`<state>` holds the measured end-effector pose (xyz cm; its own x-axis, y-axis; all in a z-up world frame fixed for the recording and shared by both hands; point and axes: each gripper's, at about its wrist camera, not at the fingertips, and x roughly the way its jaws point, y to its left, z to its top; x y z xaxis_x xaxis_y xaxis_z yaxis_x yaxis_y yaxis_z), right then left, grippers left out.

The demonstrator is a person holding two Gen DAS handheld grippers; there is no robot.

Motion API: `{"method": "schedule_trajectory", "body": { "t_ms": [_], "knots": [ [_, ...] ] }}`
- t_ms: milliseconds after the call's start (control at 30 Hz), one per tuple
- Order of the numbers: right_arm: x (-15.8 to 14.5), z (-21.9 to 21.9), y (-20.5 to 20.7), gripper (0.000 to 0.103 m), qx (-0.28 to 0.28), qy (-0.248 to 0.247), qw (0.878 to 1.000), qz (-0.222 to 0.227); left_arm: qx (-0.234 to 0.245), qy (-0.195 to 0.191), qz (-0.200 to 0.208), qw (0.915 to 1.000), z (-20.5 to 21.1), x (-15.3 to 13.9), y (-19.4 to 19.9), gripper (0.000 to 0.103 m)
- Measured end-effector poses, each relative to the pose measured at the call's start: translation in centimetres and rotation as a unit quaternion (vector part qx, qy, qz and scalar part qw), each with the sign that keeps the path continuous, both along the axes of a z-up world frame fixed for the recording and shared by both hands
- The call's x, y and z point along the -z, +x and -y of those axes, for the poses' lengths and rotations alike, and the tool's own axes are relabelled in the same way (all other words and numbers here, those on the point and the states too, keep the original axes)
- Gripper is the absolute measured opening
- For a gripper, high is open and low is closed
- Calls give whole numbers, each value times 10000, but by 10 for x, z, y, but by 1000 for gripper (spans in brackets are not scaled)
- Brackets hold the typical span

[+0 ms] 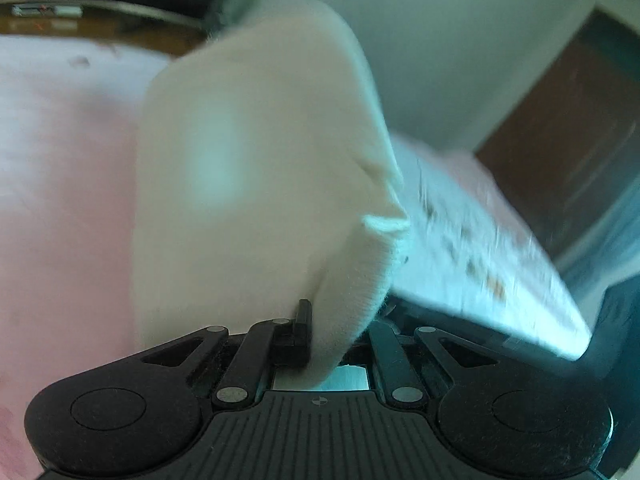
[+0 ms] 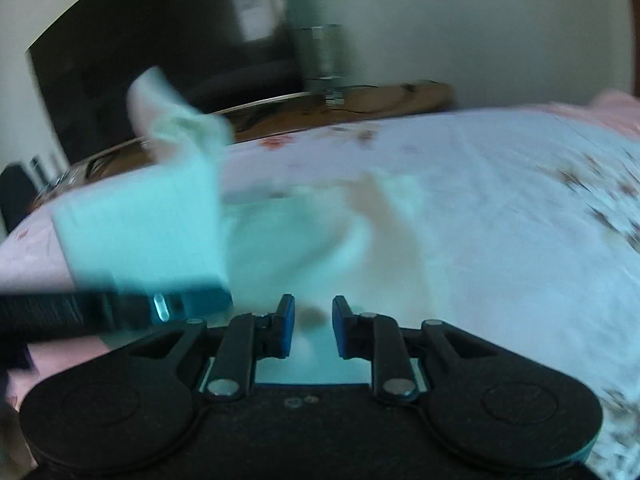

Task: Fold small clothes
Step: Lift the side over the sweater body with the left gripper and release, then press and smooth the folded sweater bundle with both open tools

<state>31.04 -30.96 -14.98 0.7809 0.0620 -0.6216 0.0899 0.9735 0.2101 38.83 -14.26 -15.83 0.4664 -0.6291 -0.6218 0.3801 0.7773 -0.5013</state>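
Note:
In the left wrist view a cream-white small garment (image 1: 256,160) fills the middle. My left gripper (image 1: 340,320) is shut on its lower edge, and the cloth hides the right finger. The right wrist view is blurred. There my right gripper (image 2: 314,320) stands open a little, blue pads apart with nothing between them. The same held garment (image 2: 160,220) hangs raised at the left, above the left gripper's black arm (image 2: 80,312). Another pale garment (image 2: 360,232) lies crumpled on the bed just ahead of the right gripper.
The bed has a pale floral sheet (image 2: 500,200) and a pink cover (image 1: 60,180). A wooden ledge (image 2: 380,96) with a glass runs behind it, under a dark screen (image 2: 160,60). A brown door (image 1: 560,140) shows at the right.

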Motion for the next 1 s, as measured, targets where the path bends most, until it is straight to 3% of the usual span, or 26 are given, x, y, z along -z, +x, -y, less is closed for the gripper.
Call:
{"method": "schedule_trajectory", "body": {
  "t_ms": [100, 200, 233, 267, 333, 467, 633, 800, 933, 1000],
  "knots": [
    [1, 19, -15, 22, 156, 171, 9997, -12, 260, 352, 151, 9989, 12, -3, -10, 8],
    [-2, 26, -24, 25, 258, 386, 9989, 5, 230, 402, 135, 9988, 8, -14, -18, 12],
    [-3, 28, -24, 27, 274, 437, 9987, 26, 205, 315, 5, 9993, 4, -19, -17, 28],
    [-4, 31, -26, 30, 288, 484, 9984, 34, 207, 200, -78, 9996, -1, -25, -20, 51],
    [-9, 34, -29, 31, 327, 575, 9978, 3, 220, 177, 37, 9996, -2, -35, -35, 74],
    [-13, 46, -25, 32, 400, 899, 9951, -21, 180, 161, 292, 9993, -6, -52, -44, 75],
    [-16, 61, -26, 38, 511, 1584, 9860, 44, -754, 183, 216, 9967, -50, -51, -15, 75],
    [-2, 69, -12, 44, 456, 2276, 9726, -133, -1094, 664, 298, 9913, -53, -29, 18, 75],
    [13, 57, 6, 43, 378, 2115, 9760, -358, -832, 1008, 103, 9914, -35, -2, 28, 75],
    [16, 56, 10, 40, 429, 1939, 9795, -343, -756, 1128, 330, 9902, -27, 3, 21, 75]
  ]
}}
